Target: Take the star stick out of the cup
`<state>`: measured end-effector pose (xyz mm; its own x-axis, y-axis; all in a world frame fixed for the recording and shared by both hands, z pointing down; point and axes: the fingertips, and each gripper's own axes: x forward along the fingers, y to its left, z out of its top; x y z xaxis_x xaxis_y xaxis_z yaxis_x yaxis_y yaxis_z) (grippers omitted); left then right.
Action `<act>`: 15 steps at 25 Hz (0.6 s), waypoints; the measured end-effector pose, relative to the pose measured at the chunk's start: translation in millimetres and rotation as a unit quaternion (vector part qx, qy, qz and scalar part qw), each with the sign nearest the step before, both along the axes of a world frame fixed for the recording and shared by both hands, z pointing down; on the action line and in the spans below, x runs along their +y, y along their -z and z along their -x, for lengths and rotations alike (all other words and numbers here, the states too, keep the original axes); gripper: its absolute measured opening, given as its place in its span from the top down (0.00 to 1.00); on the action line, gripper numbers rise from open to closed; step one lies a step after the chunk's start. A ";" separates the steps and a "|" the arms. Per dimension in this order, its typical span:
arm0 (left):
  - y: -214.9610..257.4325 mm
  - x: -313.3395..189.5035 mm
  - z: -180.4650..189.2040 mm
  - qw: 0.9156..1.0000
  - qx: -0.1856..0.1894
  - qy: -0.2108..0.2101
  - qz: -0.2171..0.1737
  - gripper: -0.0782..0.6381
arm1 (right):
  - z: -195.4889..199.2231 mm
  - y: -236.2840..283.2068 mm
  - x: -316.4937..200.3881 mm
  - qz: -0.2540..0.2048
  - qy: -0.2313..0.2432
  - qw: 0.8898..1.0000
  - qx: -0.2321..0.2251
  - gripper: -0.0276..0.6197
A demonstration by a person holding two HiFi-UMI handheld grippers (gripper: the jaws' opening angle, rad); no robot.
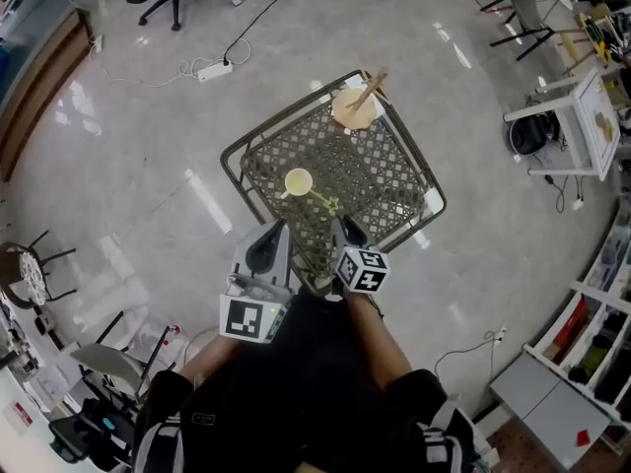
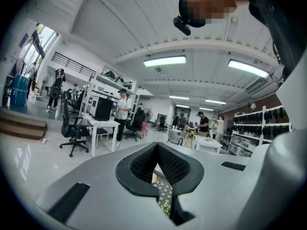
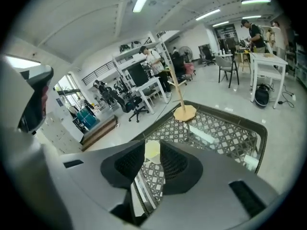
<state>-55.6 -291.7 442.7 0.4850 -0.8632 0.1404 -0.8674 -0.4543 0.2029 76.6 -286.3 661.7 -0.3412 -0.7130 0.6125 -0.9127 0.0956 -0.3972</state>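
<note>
- Cup [image 1: 299,181]: upright on table [image 1: 380,170].
- Star stick [image 1: 326,202]: outside the cup, lying at its 4 o'clock.
- Right gripper [image 3: 152,151]: released, jaws apart.
- Left gripper [image 2: 157,150]: clenched, empty.

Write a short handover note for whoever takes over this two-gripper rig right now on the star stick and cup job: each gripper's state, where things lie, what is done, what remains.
Left gripper: shut, empty, at the near edge of the table.
Right gripper: open, nothing between its jaws, aimed toward the cup.
Cup: upright on the lattice table, looks empty.
Star stick: lying flat on the table beside the cup, star end pointing away from it; neither gripper touches it.
Done: the stick is out of the cup and lies free.
Left: nothing on the task itself; probably just draw both grippers back.
</note>
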 end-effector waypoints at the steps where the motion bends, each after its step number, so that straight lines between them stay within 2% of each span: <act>1: -1.0 -5.8 1.5 1.000 0.003 0.001 0.003 0.87 | -0.6 -8.4 -3.9 0.012 -0.004 1.000 -0.004 0.83; 9: -15.6 -38.3 19.0 1.000 0.005 0.005 0.026 0.87 | 2.0 -61.2 -24.5 0.086 -0.033 0.995 -0.029 0.77; 13: -24.7 -47.4 21.5 1.000 -0.010 -0.006 0.028 0.87 | 6.8 -73.4 -28.8 0.102 -0.028 0.994 -0.029 0.77; 15: -26.1 -52.1 21.3 1.000 -0.005 -0.004 0.030 0.87 | 10.6 -78.6 -29.6 0.108 -0.022 0.993 -0.031 0.78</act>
